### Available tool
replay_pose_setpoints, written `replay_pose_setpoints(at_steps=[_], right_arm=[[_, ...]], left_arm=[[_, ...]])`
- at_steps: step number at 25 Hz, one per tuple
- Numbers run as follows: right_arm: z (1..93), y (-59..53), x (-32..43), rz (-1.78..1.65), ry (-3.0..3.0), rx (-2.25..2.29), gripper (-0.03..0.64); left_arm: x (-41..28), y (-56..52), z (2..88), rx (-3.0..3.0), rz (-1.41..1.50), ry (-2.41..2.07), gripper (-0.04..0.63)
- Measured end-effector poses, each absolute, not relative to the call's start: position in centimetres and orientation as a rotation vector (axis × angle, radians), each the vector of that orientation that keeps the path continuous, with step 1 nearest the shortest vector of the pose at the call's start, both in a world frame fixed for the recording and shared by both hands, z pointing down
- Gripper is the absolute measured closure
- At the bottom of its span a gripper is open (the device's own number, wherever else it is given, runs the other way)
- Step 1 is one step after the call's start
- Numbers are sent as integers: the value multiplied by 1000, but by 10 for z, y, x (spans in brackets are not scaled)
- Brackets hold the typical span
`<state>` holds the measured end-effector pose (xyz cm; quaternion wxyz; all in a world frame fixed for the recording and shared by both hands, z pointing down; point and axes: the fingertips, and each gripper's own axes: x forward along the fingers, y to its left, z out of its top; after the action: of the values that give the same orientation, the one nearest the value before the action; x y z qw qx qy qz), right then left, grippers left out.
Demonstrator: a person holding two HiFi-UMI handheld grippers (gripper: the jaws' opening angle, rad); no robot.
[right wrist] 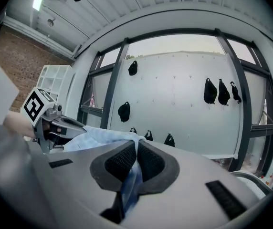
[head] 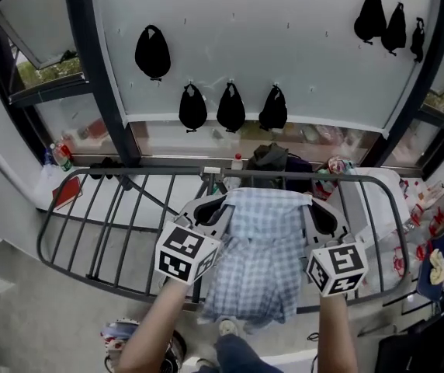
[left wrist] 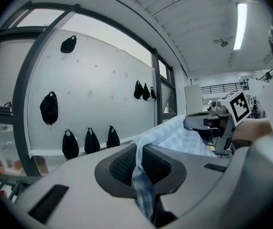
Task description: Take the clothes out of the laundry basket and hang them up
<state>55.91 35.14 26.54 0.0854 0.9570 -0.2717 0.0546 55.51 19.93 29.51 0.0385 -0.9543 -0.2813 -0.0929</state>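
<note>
The left tool [head: 204, 208] and right tool [head: 323, 214] each pinch a top corner of a shirt [head: 261, 259]. It spreads between them, over a rack [head: 90, 208].

Light blue-white checked shirt [head: 261, 251]; dark grey drying rack [head: 90, 231]; black bags [head: 230, 107] on white wall [head: 284, 45].
</note>
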Motion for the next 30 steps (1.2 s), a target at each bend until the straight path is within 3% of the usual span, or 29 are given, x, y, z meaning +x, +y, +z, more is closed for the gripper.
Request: replay_pose_setpoints(at_steps=[9,22,30], right_arm=[[355,353,624,433,-792,2759,603],[412,366,638,634,-689,2704,598],[414,369,637,656,-672,2711,574]], left_arm=[[605,208,378,-2825,-540,-836,552],[618,227,437,-2680,-689,-784,541],[622,230,437,-2705,-703,-744,452]])
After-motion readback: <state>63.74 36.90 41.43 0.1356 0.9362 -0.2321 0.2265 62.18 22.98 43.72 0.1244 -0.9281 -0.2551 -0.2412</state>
